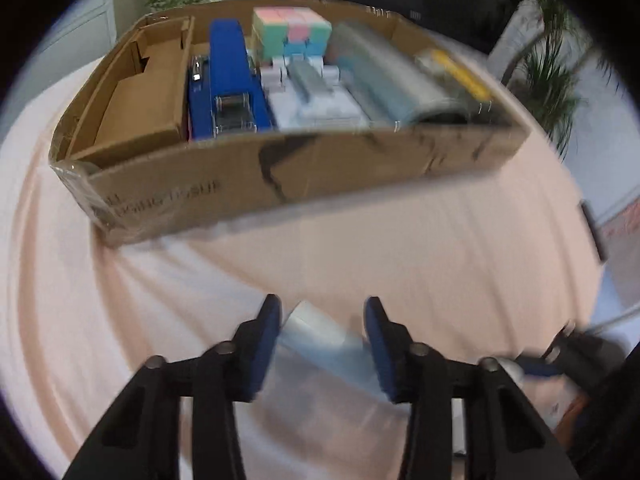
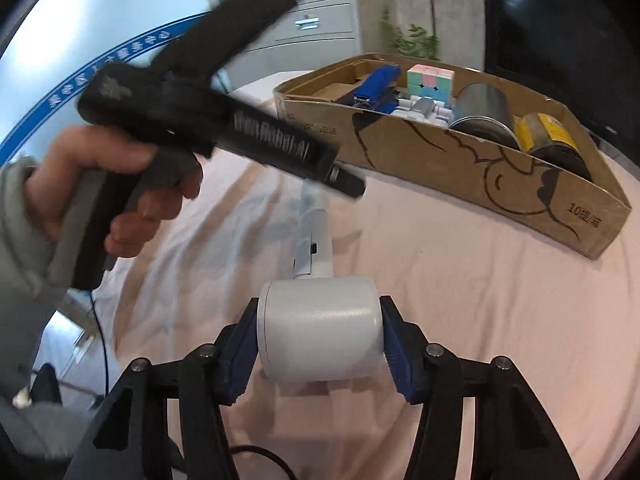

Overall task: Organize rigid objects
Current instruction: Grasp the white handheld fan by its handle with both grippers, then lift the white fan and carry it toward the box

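Observation:
A white hair-dryer-shaped device (image 2: 318,338) lies on the pink cloth. My right gripper (image 2: 320,348) is shut on its round body, and its handle (image 2: 314,240) points away toward the box. In the left wrist view my left gripper (image 1: 320,344) has its jaws on either side of the blurred pale handle (image 1: 320,340); contact is unclear. The left gripper's body (image 2: 224,128) crosses the right wrist view, held by a hand. A cardboard box (image 1: 280,172) (image 2: 440,160) holds a blue stapler (image 1: 228,80), a pastel cube (image 1: 292,32), white blocks (image 1: 316,108) and two cans (image 2: 484,108).
The box's left compartment (image 1: 136,108) is bare cardboard. Pink cloth (image 1: 400,248) covers the table between the grippers and the box. Plants (image 1: 548,72) and a white cabinet (image 2: 304,12) stand behind. A cable (image 2: 100,340) hangs at the left.

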A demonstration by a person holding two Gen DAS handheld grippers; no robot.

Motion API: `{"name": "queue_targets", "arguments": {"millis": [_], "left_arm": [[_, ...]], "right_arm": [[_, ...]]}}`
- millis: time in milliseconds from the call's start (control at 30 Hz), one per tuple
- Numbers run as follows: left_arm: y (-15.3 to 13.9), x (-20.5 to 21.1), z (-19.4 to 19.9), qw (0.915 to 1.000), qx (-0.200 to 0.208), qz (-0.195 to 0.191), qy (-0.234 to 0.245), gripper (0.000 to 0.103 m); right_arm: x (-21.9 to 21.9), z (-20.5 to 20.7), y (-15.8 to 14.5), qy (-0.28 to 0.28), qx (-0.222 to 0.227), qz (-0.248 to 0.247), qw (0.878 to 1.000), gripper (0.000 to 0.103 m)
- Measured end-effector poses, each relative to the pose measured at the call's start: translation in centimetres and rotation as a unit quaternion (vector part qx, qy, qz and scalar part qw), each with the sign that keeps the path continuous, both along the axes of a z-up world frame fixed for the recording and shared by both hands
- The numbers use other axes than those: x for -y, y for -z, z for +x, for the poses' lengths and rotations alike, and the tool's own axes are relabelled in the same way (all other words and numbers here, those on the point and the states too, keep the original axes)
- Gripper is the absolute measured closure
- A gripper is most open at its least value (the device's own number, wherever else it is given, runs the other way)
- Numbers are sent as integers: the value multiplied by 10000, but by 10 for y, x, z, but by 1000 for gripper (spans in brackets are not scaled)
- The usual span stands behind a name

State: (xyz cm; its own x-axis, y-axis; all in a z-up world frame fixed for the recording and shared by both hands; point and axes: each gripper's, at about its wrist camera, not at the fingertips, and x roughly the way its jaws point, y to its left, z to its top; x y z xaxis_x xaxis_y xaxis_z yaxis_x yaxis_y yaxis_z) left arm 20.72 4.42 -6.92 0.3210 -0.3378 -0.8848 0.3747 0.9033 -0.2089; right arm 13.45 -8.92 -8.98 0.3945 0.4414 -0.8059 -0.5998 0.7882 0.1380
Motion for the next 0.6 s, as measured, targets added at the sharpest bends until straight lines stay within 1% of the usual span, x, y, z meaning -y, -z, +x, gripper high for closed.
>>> {"name": "queue_targets", "arguments": {"millis": [67, 100, 133, 167, 200, 233, 267, 300, 333, 367, 433, 467, 500, 533, 600], "left_arm": [[0, -4, -6, 9995, -190, -246, 36, 62], [-1, -6, -10, 9991, -269, -330, 74, 62], [-2, -6, -15, 9985, -329, -414, 137, 62], [-3, -5, -21, 9980, -362, -483, 203, 62], [-5, -4, -28, 9973, -401, -561, 266, 62], [-5, -3, -34, 9953, -498, -735, 374, 67], [-3, 2, -42, 9910, -729, -978, 554, 69], [-2, 8, -49, 9888, -795, -1080, 648, 69], [0, 16, -61, 9862, -882, -1164, 780, 69], [2, 25, -72, 9819, -1005, -1300, 939, 68], [2, 37, -84, 9778, -1042, -1452, 1092, 68], [-1, 39, -86, 9769, -982, -1547, 1098, 68], [-6, 39, -84, 9761, -906, -1673, 1054, 68], [-9, 36, -82, 9757, -864, -1764, 972, 65], [-9, 36, -71, 9759, -893, -1809, 828, 65]], "right_arm": [[9, 4, -1, -376, -60, -12, 9993, 48], [15, 7, -2, -601, -70, -84, 9981, 43], [19, 10, -2, -707, -40, -147, 9974, 38], [26, 14, -2, -809, 24, -236, 9964, 36], [32, 20, -2, -827, 44, -324, 9960, 36], [39, 24, -3, -830, 46, -466, 9954, 36], [48, 29, -1, -785, 32, -618, 9950, 36], [57, 36, 1, -628, 34, -757, 9951, 36], [71, 46, 1, -326, 66, -886, 9955, 36], [81, 54, 0, -73, 80, -899, 9959, 36], [106, 67, -7, 534, 96, -811, 9952, 36], [116, 73, -11, 855, 82, -744, 9935, 36], [120, 74, -13, 1001, 58, -701, 9925, 36], [123, 74, -16, 1125, 1, -621, 9917, 36], [121, 68, -21, 1178, -221, -265, 9924, 35]]}}
